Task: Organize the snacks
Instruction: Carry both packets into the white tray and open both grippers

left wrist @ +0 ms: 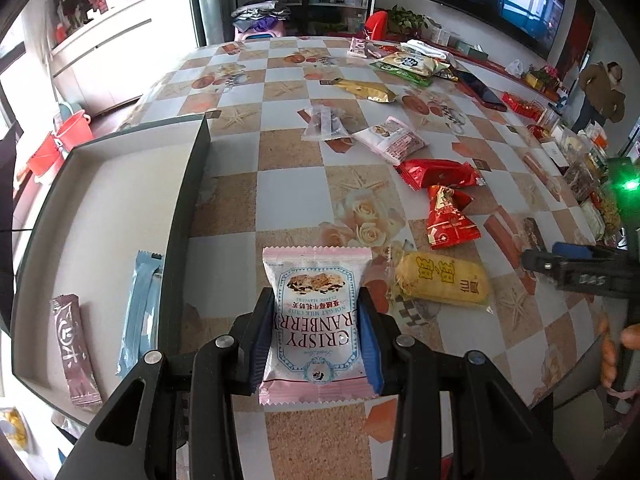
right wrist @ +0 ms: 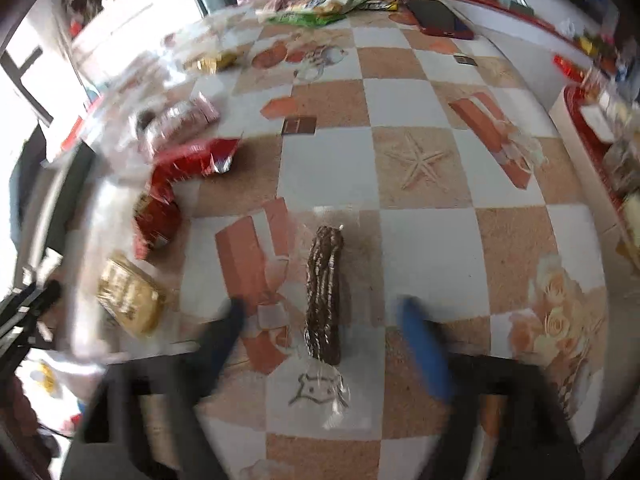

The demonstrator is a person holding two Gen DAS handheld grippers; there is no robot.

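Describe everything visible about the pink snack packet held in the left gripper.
The pink snack packet is a flat, sealed pillow pouch of glossy plastic with crimped pink ends. Its white and blue label shows a nut-and-berry bar and reads "Crispy Cranberry", seen upside down. The left gripper is shut on it, with the fingers pressing both long sides. It points away from the camera, above the checkered table, just right of the box.
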